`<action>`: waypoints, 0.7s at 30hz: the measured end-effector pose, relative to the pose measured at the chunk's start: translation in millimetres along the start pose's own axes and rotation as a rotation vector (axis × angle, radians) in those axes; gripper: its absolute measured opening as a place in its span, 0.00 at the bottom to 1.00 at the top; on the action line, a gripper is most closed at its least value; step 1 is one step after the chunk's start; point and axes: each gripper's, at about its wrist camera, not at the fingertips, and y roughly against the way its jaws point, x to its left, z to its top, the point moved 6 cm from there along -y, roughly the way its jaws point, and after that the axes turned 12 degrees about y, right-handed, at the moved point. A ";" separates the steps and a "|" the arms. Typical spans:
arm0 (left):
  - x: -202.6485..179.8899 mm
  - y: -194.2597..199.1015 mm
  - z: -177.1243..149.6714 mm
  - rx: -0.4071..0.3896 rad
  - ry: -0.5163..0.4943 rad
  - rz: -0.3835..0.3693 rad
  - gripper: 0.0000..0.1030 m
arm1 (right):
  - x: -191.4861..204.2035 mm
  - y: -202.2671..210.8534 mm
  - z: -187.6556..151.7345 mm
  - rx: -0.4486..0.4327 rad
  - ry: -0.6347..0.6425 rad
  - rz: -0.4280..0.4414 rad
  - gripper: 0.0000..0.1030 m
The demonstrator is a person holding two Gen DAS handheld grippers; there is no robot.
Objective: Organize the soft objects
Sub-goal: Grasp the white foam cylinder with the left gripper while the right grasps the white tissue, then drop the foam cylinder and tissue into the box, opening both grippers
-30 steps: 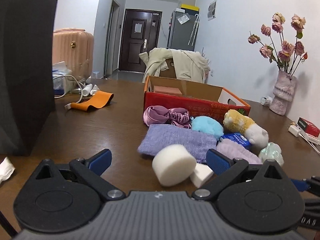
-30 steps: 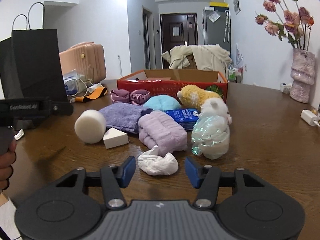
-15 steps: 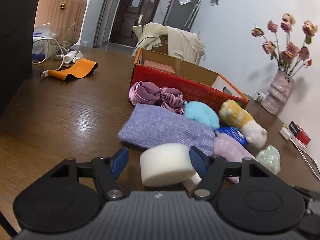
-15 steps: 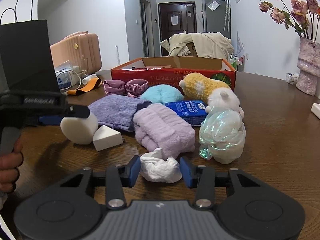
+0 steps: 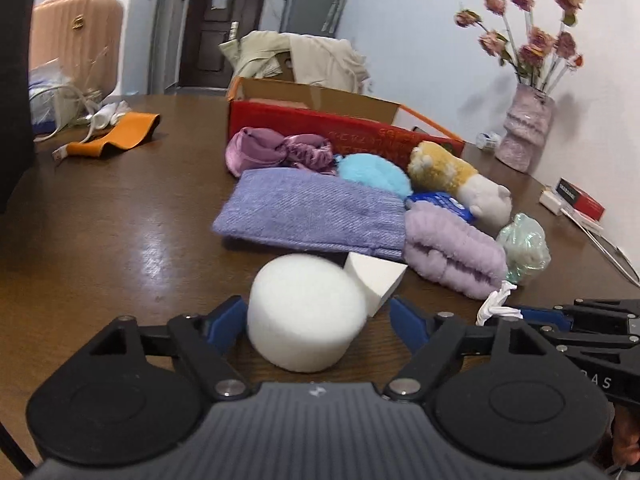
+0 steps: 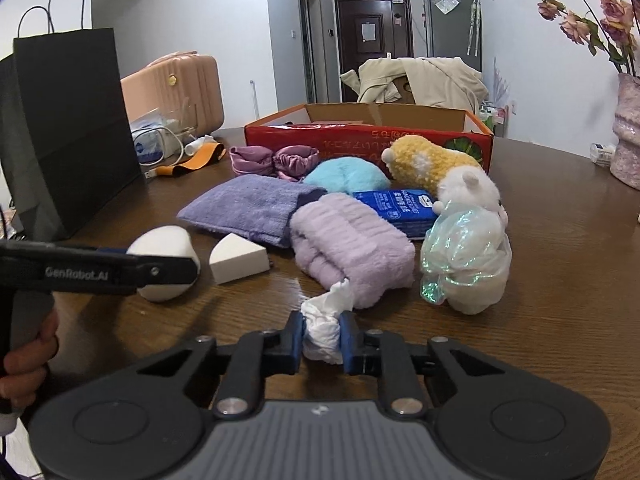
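Right hand-held gripper (image 6: 322,339): its jaws have just been closing and now pinch the white tissue wad (image 6: 325,326), low on the desk (image 6: 560,300), just in front of the fuzzy lilac roll (image 6: 352,250).
Left hand-held gripper (image 5: 316,320): its jaws have just been opening a bit wider; they stand apart with the round white sponge (image 5: 306,312) between them. One blue pad looks close to the sponge, the other is clear of it, so it is not squeezed.
Tissue wad: very light, crumpled and floppy. It may tear or slip, so a pinch in the thick middle looks best.
Round sponge: a fat foam puck, light and squishy. Hold it by its flat sides and press gently.
Wedge sponge (image 5: 374,276): small, white, smooth, touching the round one.
Purple towel (image 5: 312,212): folded flat, woven, soft.
Shiny bag (image 6: 466,258): crinkly, probably slippery.
Plush toy (image 6: 436,168): yellow and white, fluffy.
Red box (image 6: 372,140): stiff card, open on top, at the back; likely where soft things go.
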 end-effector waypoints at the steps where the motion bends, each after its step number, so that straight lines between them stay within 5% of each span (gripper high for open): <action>1: -1.0 -0.7 0.6 -0.005 -0.010 0.011 0.77 | 0.6 1.6 -0.3 -0.003 -0.003 0.000 0.17; 3: -4.8 -2.2 -1.1 0.000 -0.050 0.010 0.57 | 1.3 5.7 -0.5 -0.007 -0.002 -0.007 0.17; 10: -5.8 23.5 17.2 -0.087 -0.012 0.015 0.54 | -13.2 32.2 21.3 -0.099 0.002 -0.017 0.17; 16: -33.8 18.4 109.9 -0.201 -0.070 -0.056 0.55 | -63.6 25.0 95.7 -0.188 0.000 0.049 0.17; 21: -72.0 -68.3 204.9 -0.097 -0.083 -0.128 0.56 | -131.8 -40.0 187.6 -0.203 0.003 0.082 0.17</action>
